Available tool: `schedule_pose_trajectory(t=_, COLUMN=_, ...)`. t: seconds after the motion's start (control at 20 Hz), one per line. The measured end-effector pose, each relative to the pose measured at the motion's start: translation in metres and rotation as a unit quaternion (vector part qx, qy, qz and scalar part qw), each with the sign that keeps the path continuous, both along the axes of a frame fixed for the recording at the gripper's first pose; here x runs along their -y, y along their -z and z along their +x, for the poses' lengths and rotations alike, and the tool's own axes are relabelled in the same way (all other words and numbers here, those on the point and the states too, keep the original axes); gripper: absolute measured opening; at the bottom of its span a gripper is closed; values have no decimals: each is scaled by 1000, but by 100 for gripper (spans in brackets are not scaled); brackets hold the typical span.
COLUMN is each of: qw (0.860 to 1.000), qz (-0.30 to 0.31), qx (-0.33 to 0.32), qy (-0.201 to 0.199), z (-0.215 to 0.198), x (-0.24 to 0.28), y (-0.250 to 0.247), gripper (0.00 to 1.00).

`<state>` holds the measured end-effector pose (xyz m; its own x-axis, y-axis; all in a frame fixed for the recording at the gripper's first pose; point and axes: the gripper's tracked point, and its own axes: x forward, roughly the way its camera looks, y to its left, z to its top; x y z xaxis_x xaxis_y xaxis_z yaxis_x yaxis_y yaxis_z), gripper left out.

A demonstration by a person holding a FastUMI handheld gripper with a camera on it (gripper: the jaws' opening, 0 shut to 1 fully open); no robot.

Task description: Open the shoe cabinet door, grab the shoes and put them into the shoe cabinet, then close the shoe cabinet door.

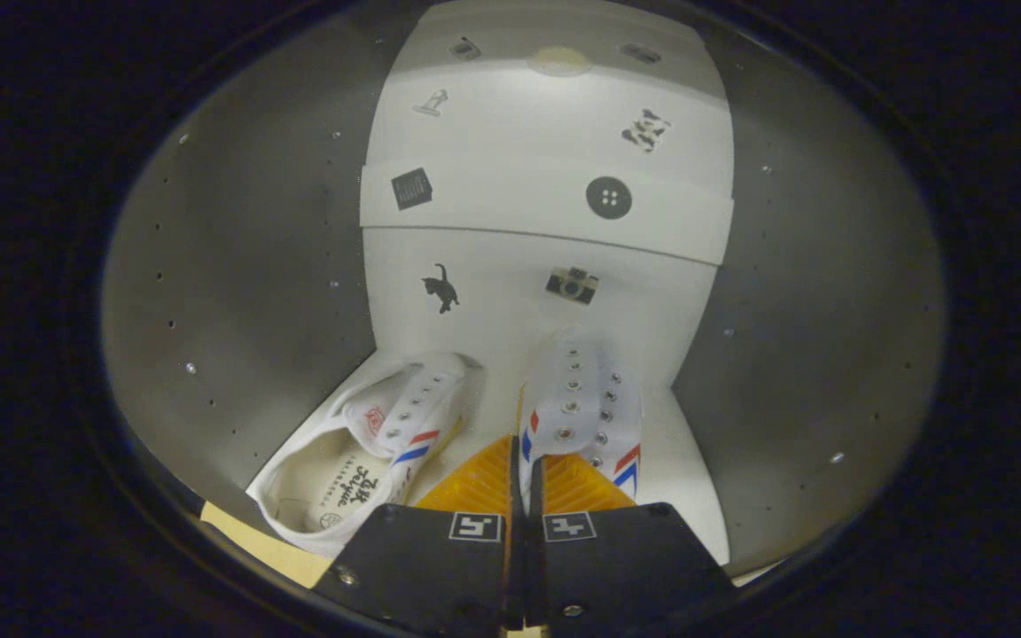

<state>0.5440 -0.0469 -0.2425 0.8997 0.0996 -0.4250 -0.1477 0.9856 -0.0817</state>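
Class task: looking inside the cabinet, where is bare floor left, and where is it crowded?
Bare floor lies beyond both shoes, up to the back wall. Crowded: the left shoe beside the right shoe, which the tool is shut on.

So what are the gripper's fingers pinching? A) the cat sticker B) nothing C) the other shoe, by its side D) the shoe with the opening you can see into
C: the gripper is shut on the right shoe's side wall, while the left shoe lies free beside it in the cabinet.
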Motion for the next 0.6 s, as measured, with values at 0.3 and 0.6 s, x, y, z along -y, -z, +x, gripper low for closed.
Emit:
schedule_pose_trajectory(t=0.3, qw=1000, qz=17, qx=-6, qy=12, z=10, x=-2, y=4, gripper=14)
schedule_pose_trajectory(t=0.6, qw=999, qz=6, qx=7, qy=42, z=-7, x=6, y=-11, gripper=31)
